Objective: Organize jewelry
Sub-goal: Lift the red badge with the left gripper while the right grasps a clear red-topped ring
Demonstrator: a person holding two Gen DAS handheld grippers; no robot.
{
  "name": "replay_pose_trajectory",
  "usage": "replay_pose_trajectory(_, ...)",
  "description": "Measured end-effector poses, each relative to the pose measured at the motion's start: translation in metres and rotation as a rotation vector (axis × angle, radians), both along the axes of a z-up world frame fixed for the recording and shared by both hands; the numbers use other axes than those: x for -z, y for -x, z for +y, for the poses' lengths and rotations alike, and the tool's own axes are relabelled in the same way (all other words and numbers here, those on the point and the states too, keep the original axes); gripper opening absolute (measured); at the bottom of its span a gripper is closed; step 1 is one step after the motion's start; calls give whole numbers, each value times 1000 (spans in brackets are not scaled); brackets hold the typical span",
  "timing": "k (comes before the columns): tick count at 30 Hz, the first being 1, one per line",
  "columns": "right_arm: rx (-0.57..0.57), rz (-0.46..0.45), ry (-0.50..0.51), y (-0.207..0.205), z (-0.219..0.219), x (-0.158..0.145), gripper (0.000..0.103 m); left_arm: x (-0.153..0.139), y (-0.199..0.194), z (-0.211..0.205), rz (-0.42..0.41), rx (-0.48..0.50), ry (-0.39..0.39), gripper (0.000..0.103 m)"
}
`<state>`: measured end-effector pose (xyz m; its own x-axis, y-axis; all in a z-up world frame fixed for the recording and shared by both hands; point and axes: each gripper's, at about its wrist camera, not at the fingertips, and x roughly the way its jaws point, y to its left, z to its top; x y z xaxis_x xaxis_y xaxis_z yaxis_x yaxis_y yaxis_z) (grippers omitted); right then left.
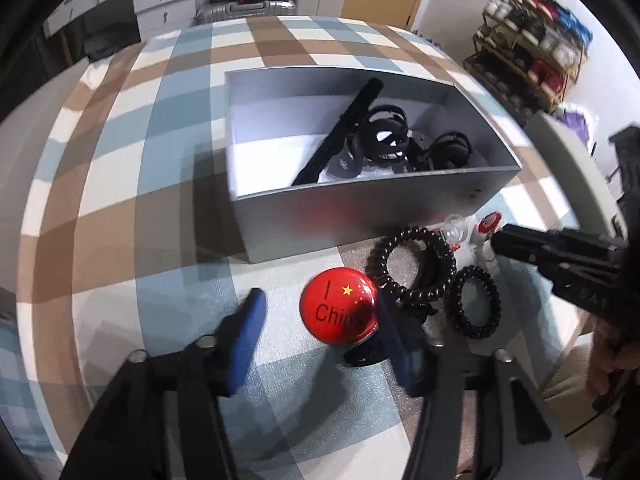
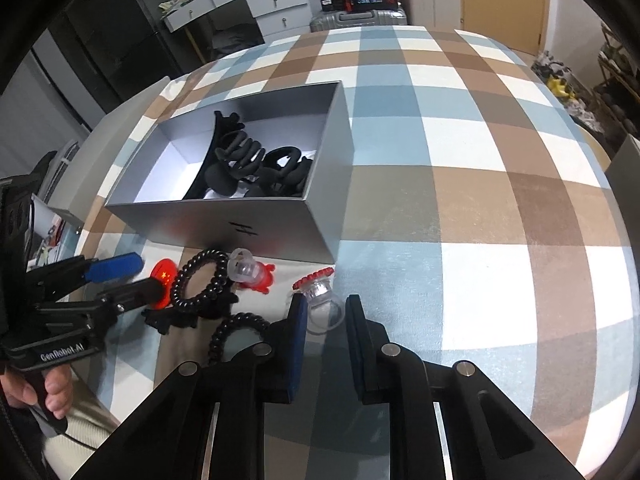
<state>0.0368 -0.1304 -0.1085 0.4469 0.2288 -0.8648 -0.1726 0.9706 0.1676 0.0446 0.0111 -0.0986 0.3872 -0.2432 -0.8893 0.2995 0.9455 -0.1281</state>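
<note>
Here, clear cup (image 2: 323,305) between right jaws (touching).

Left wrist view sits close above the checked surface (image 1: 120,160), angled steeply down past its own fingers (image 1: 248,332), silver box (image 1: 360,208) just ahead. Right wrist view looks down likewise, from the box's other near corner, close in. Both share the box (image 2: 248,228) and the coiled hair ties (image 1: 408,264) in front of it.
</note>
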Motion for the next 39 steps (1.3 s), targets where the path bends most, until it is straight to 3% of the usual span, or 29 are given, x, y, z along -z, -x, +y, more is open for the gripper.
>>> replay_pose_trajectory(9, 11, -10, -9, 2, -4, -6, 18, 7, 5, -15, -71, 70, -110, 55)
replay_pose_trajectory(14, 16, -32, -11, 3, -5, -11, 18, 6, 7, -17, -77, 94, -109, 39)
replay_pose_trajectory(23, 92, -33, 4, 1, -22, -13, 18, 2, 12, -19, -53, 97, -129, 38)
replay_pose_trajectory(29, 146, -54, -25, 2, -36, -20, 18, -20, 19, -14, -98, 90, -77, 38)
replay_pose_trajectory(39, 192, -234, -129, 12, -53, -60, 18, -70, 21, 5, -230, 25, 79, 38)
